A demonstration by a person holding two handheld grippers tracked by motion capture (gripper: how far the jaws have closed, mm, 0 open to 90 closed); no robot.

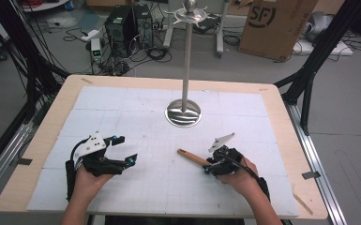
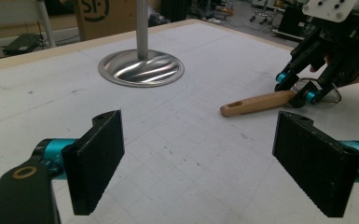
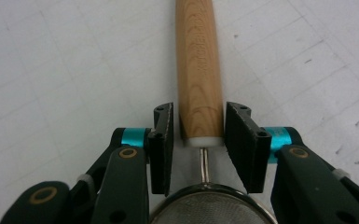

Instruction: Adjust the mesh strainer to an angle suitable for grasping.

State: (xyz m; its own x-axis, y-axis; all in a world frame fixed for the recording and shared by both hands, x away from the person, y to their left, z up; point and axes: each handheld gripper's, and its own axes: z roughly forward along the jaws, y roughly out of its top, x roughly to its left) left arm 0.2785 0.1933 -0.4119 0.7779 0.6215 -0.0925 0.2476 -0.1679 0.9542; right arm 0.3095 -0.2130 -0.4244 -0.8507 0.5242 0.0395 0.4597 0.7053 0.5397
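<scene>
Where the right gripper sits low near the table's front edge, its jaws stand either side of the inner end of a strainer's wooden handle, narrowly parted, with a slight gap showing on each side so I can't call it a firm grip, and the mesh bowl lies just behind them. The handle's long axis runs away from that gripper, up and left toward the middle of the white mat, so the right hand is clearly nearer it. The left gripper rests well apart with jaws wide and empty, and beyond both stands the metal stand.
</scene>
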